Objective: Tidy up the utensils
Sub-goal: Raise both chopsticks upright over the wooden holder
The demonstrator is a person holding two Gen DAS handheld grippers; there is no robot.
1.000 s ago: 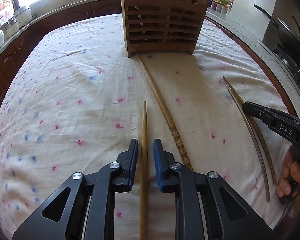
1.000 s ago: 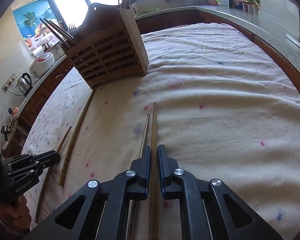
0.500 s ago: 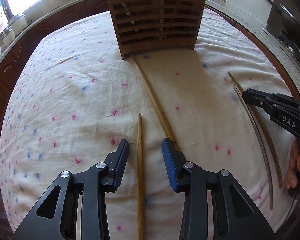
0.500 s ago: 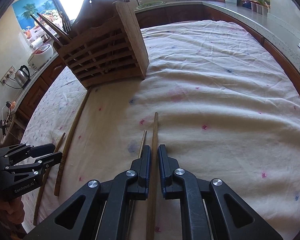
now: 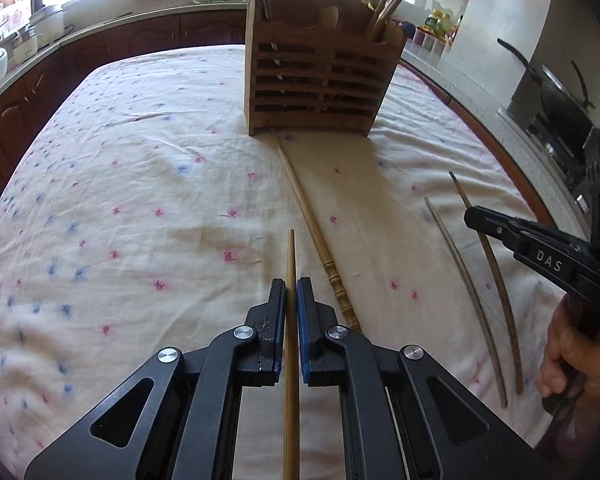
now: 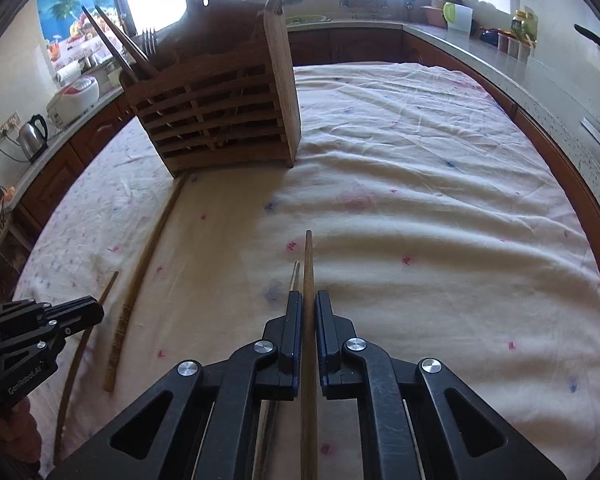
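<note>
My left gripper (image 5: 291, 286) is shut on a light wooden chopstick (image 5: 290, 256) that points toward the slatted wooden utensil holder (image 5: 316, 88). My right gripper (image 6: 308, 298) is shut on a darker wooden chopstick (image 6: 308, 260), also pointing forward. A thin metal-tipped chopstick (image 6: 294, 276) lies on the cloth just left of it. A long chopstick with a carved end (image 5: 320, 236) lies between the grippers, its tip at the holder's base. The holder (image 6: 220, 108) contains chopsticks, forks and wooden spoons.
A white cloth with small pink and blue marks (image 5: 140, 200) covers the round table. Two chopsticks (image 5: 464, 280) lie at the right of the left wrist view, one under the right gripper (image 5: 540, 256). Kitchen counters with a kettle (image 6: 34, 136) and jars ring the table.
My left gripper opened around the light chopstick, then shut on it and tilted up. My right gripper stays shut on its chopstick and has lifted slightly.
</note>
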